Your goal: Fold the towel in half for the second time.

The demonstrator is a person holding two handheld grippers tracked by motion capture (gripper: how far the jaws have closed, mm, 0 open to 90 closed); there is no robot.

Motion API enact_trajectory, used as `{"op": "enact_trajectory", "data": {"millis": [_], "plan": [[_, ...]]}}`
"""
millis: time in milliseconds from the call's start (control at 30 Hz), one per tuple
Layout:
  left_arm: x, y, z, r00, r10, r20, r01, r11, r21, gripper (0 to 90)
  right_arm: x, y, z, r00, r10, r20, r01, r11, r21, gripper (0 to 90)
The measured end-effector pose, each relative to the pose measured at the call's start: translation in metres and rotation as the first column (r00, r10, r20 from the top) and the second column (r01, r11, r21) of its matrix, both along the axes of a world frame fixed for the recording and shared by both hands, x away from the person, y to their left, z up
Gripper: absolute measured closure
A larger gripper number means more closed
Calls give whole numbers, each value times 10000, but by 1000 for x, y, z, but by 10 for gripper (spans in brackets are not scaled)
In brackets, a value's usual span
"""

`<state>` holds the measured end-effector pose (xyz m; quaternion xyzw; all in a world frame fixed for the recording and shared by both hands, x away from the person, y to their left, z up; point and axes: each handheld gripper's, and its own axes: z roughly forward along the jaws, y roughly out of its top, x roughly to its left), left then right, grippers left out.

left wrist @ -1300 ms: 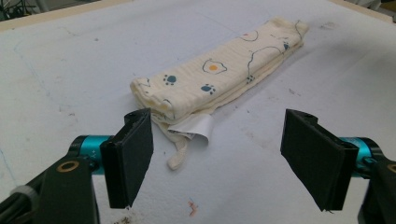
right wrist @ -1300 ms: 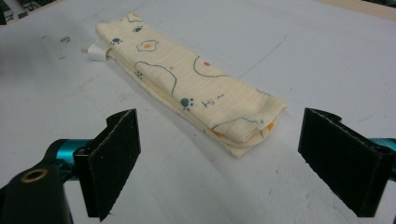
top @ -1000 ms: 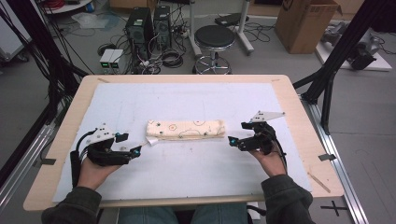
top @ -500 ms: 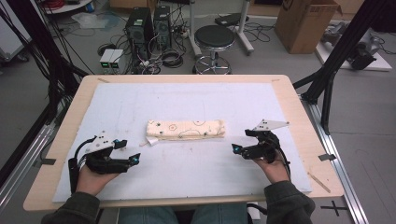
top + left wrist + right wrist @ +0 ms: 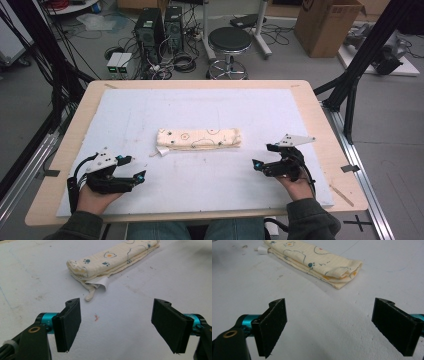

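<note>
A folded cloth (image 5: pixel 199 138) lies at the centre of the frame on the white worktop (image 5: pixel 210 107), its long axis running left to right. The left gripper (image 5: pixel 129 169) sits at lower left, jaws spread and empty; the right gripper (image 5: pixel 262 156) sits at lower right, jaws likewise spread and empty. Each faces inward toward its own end of the cloth, well apart from it. A white tag (image 5: pixel 98 284) sticks out at the left end, so the left gripper looks marginally nearer.
</note>
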<state>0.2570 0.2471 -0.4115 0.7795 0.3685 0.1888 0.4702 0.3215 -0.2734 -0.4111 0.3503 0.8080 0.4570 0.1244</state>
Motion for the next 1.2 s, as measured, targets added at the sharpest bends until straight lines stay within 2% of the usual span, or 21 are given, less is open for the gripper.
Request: {"op": "enact_trajectory", "data": {"millis": [333, 600, 867, 1200], "plan": [[-12, 2, -2, 10000, 5, 5, -5, 9999, 103, 244, -15, -5, -2, 10000, 6, 33, -7, 9999, 131, 121], [-18, 6, -2, 10000, 51, 55, -53, 9996, 294, 244, -27, -11, -5, 10000, -60, 14, 60, 10000, -44, 121], [-25, 7, -1, 9999, 35, 162, -40, 9996, 283, 244, -39, -17, -6, 10000, -24, -56, 24, 10000, -50, 120], [-20, 0, -5, 9999, 1, 148, -5, 9997, 260, 244, -39, -18, -10, 10000, -17, 34, 17, 9999, -160, 121]]}}
